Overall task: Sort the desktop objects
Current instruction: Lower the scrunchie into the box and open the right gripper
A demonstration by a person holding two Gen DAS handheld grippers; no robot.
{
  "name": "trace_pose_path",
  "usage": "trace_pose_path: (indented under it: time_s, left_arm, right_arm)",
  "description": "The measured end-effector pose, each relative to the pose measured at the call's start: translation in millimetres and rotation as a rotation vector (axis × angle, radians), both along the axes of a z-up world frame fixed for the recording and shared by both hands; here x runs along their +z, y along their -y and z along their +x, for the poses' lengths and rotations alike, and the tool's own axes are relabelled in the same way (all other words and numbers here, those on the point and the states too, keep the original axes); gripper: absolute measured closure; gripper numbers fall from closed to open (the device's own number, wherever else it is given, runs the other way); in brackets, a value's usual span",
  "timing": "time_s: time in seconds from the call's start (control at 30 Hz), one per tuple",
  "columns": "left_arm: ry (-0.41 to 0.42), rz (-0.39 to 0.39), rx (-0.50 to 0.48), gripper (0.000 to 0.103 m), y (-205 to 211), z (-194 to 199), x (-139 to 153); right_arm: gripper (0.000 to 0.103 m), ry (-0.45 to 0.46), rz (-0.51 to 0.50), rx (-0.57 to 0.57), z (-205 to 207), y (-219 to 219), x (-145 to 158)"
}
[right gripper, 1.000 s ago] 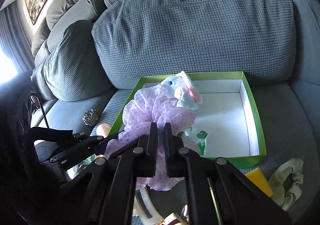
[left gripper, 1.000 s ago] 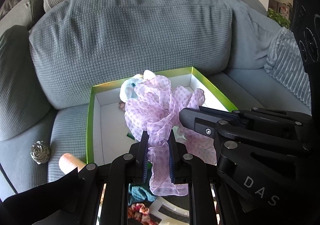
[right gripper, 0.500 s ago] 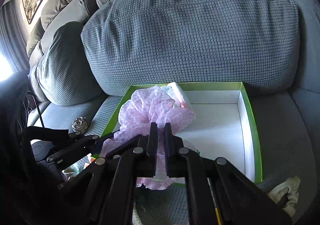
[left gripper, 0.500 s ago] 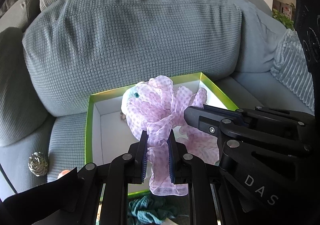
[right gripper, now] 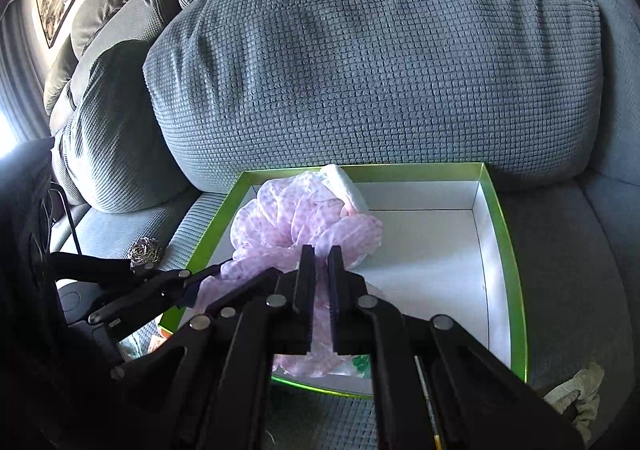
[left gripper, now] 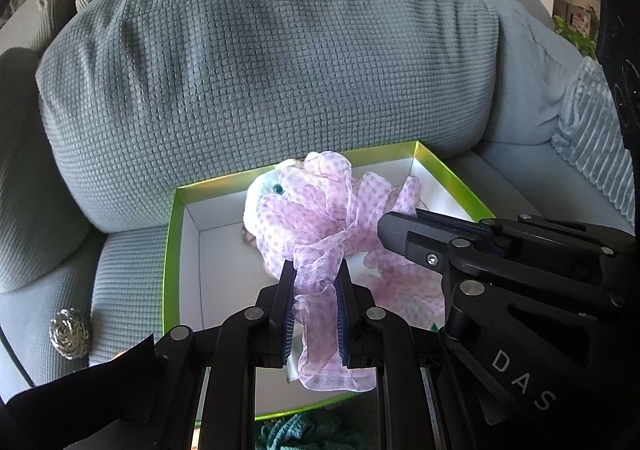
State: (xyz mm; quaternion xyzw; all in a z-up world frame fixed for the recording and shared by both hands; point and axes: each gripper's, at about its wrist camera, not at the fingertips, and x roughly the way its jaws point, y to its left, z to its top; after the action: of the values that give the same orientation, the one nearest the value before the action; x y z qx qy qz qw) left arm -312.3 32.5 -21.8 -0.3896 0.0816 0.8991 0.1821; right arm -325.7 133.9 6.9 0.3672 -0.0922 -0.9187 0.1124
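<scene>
A: Left gripper (left gripper: 316, 278)?
B: Clenched on the sheer pink dotted fabric scarf (left gripper: 320, 226), w/ right gripper (right gripper: 319, 254) clamped on it too.
A: Where's it hang?
B: Over the green-rimmed white cardboard box (right gripper: 496, 209) on the grey sofa (right gripper: 360, 69), draped on a pale plush toy (left gripper: 260, 193).
</scene>
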Motion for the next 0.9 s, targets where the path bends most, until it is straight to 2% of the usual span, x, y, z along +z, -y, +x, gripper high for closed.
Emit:
trace_pose_path:
  time_s: [0.13,0.27,0.33,0.4,0.47,0.5,0.57,0.77,0.9]
  left_arm:
    - [0.007,-0.007,0.010,0.088,-1,-5,-5]
    - [0.014,-0.029,0.026,0.088,-5,-10,-11]
    - [0.016,-0.045,0.038,0.085,-6,-11,-13]
    - [0.013,-0.060,0.065,0.069,-5,-13,-15]
    - [0.008,-0.062,0.085,0.062,-4,-14,-16]
    - [0.009,-0.068,0.098,0.054,-3,-14,-17]
    - [0.009,-0.072,0.119,0.047,-1,-15,-18]
    - [0.013,-0.074,0.147,0.039,5,-15,-19]
    - [0.017,-0.071,0.150,0.039,8,-14,-18]
  right_arm:
    - [0.096,0.006,0.011,-0.007,-3,-1,-4]
    - [0.091,0.013,0.023,-0.030,-6,-4,-7]
    - [0.078,0.025,0.027,-0.047,-8,-6,-10]
    - [0.050,0.032,0.026,-0.064,-8,-10,-13]
    - [0.044,0.028,0.023,-0.081,-8,-12,-14]
    - [0.041,0.024,0.020,-0.087,-7,-14,-14]
    - [0.031,0.026,0.020,-0.111,-7,-17,-14]
    - [0.027,0.034,0.015,-0.134,-5,-25,-15]
    - [0.026,0.029,0.017,-0.142,-3,-27,-13]
